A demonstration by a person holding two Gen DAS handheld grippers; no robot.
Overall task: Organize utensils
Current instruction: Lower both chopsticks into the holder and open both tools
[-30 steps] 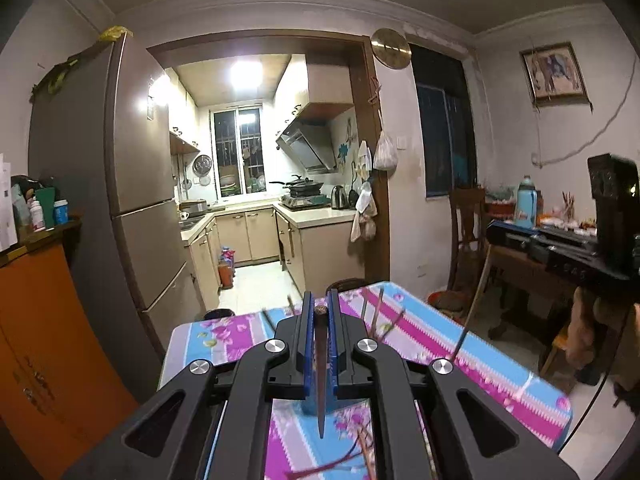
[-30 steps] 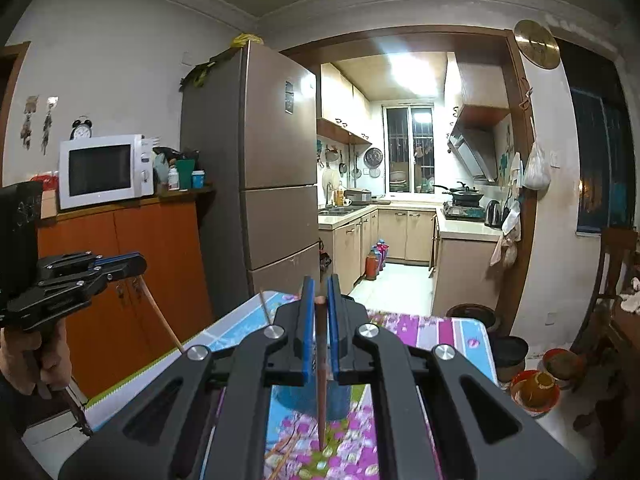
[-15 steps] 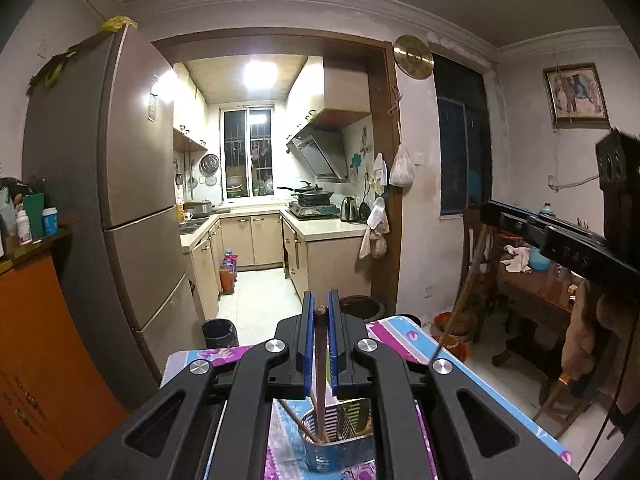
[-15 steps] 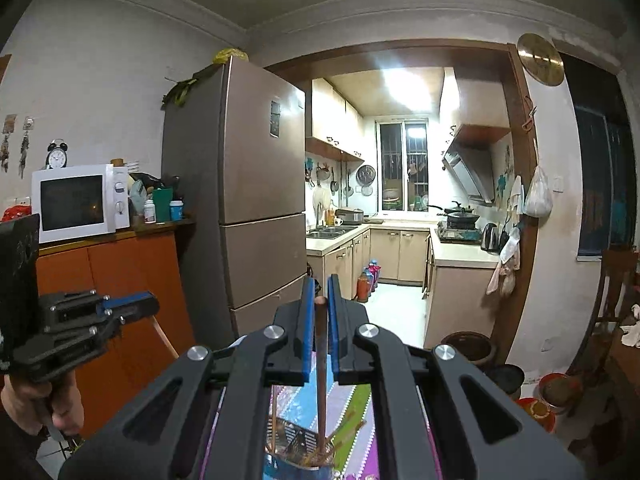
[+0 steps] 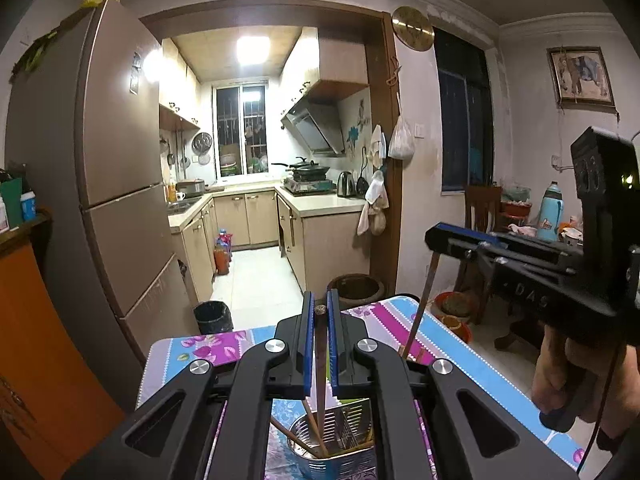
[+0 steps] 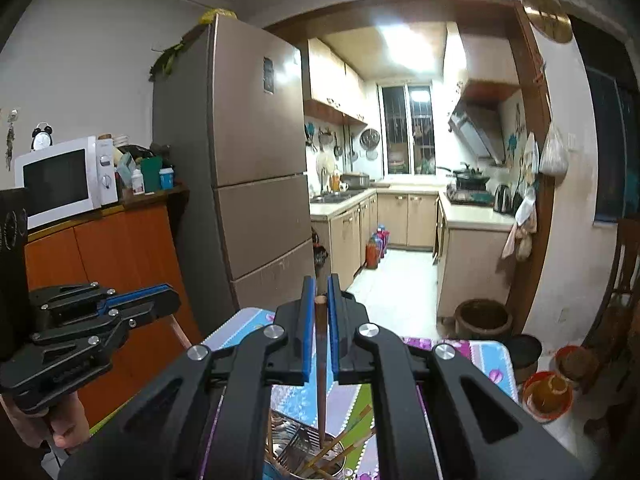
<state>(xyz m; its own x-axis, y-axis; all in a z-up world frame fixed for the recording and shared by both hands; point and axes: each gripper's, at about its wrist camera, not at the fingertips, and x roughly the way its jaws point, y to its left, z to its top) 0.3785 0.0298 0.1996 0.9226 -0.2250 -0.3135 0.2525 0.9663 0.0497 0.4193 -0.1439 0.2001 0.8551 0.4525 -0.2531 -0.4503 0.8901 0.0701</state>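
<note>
Chopsticks: left gripper point(image 5: 319, 312) pinches one dark chopstick point(image 5: 320, 380) upright; right gripper point(image 6: 319, 300) pinches a brown chopstick point(image 6: 321, 376) likewise. Both tips reach into the metal utensil holder point(image 5: 340, 440), at 6 o'clock on the floral tablecloth point(image 5: 400, 320).

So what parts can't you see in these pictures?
- Left wrist view: base of the shiny metal utensil cup, cut off by the bottom edge.
- Right wrist view: tip of the brown wooden chopstick held by the right gripper, lost among other sticks.
- Left gripper: its chopstick's tip is likewise hidden inside the cup.
</note>
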